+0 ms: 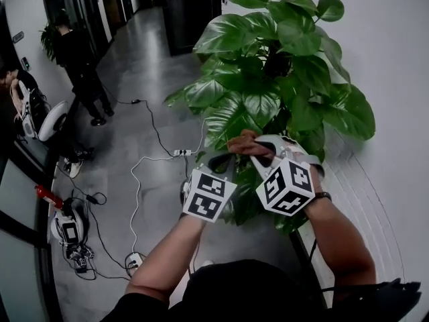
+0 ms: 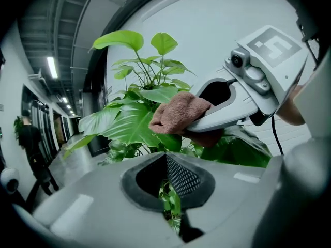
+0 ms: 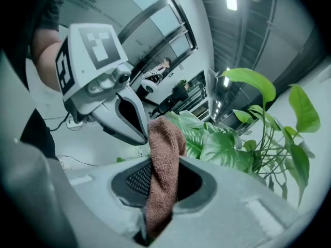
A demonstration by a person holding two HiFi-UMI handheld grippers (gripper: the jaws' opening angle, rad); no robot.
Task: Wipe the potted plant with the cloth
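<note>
The potted plant (image 1: 275,79) with broad green leaves stands against the white wall. In the head view both grippers meet at its lower leaves. My right gripper (image 1: 260,150) is shut on a brown cloth (image 1: 245,143). In the right gripper view the cloth (image 3: 164,154) rises folded from between the shut jaws of the right gripper (image 3: 155,213). My left gripper (image 1: 226,157) sits just left of it. In the left gripper view the left gripper (image 2: 173,211) is shut with a bit of green leaf (image 2: 170,198) in the seam. The cloth (image 2: 178,112) presses on a large leaf (image 2: 132,123).
A white wall (image 1: 395,79) runs close on the right. Cables and a power strip (image 1: 181,153) lie on the grey floor to the left. A person (image 1: 77,59) stands down the corridor, and a red extinguisher (image 1: 45,194) and white equipment (image 1: 67,230) sit at the left.
</note>
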